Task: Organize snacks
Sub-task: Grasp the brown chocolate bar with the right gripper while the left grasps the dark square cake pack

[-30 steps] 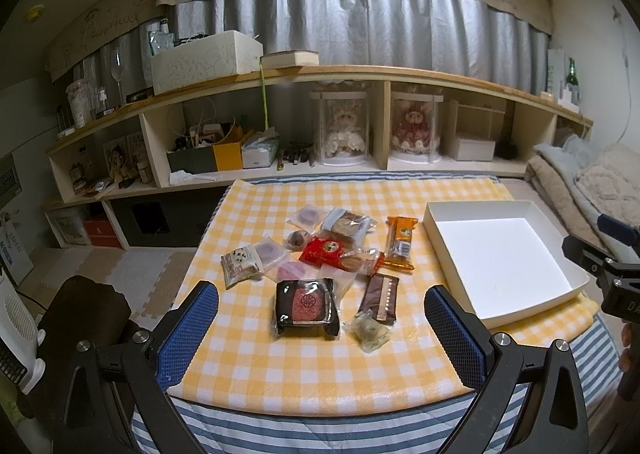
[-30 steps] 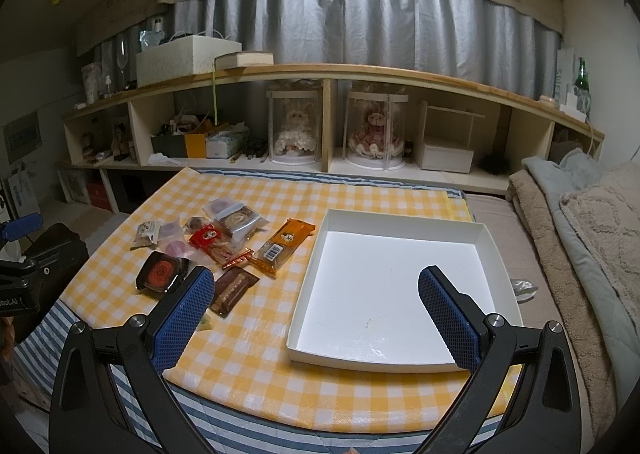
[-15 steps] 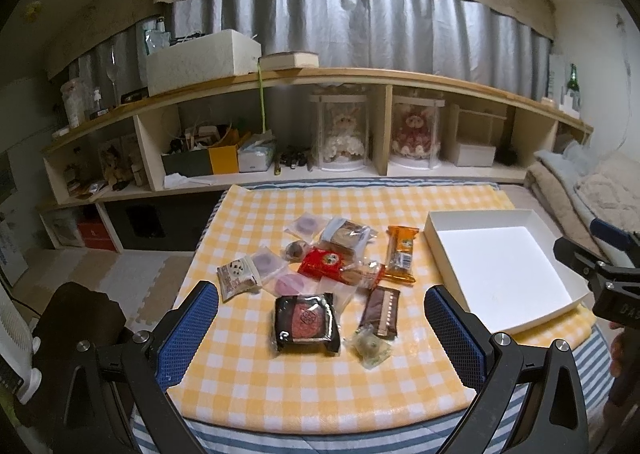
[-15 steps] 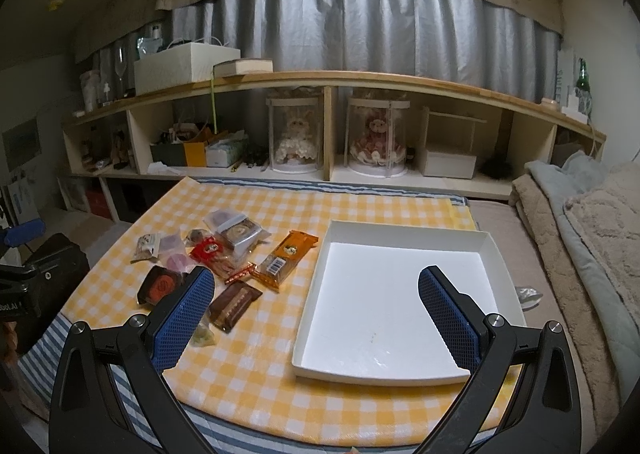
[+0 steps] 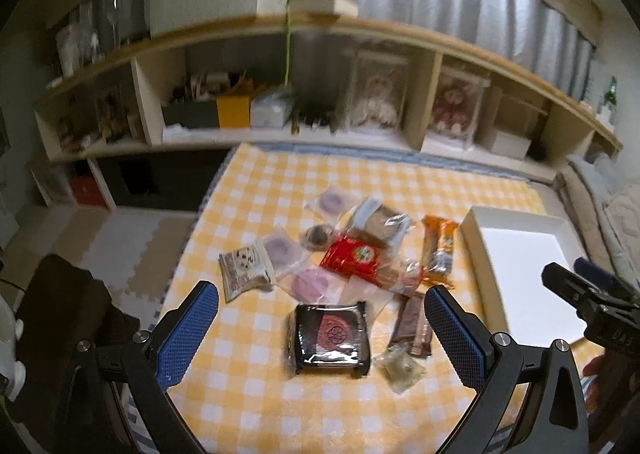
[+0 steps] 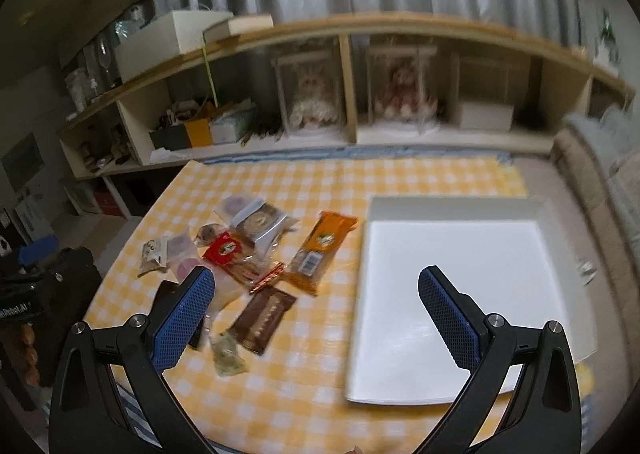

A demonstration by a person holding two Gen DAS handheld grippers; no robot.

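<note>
Several wrapped snacks lie in a loose pile on the yellow checked tablecloth [image 5: 256,182]. A black tray pack with a red cake [image 5: 330,336] sits nearest, just ahead of my open left gripper [image 5: 322,328]. Beside it are a brown bar [image 5: 412,328], a red packet [image 5: 352,256], an orange bar [image 5: 440,246] and a cookie bag [image 5: 244,268]. The white tray [image 6: 460,274] stands right of the pile, holding nothing. My right gripper [image 6: 316,316] hangs open above the gap between the tray and the brown bar [image 6: 264,318]. The orange bar [image 6: 324,250] lies by the tray's left wall.
A long wooden shelf unit [image 5: 360,30] with boxes and doll cases runs behind the table. A bed with blankets [image 6: 600,158] lies to the right. Foam floor mats [image 5: 132,230] and a dark bag [image 5: 60,306] are on the left. The right tool [image 5: 592,298] shows at the left view's edge.
Both grippers have tilted down and moved in toward the table, so the snacks and tray look larger. The views are motion-blurred. Nothing on the table has shifted.
</note>
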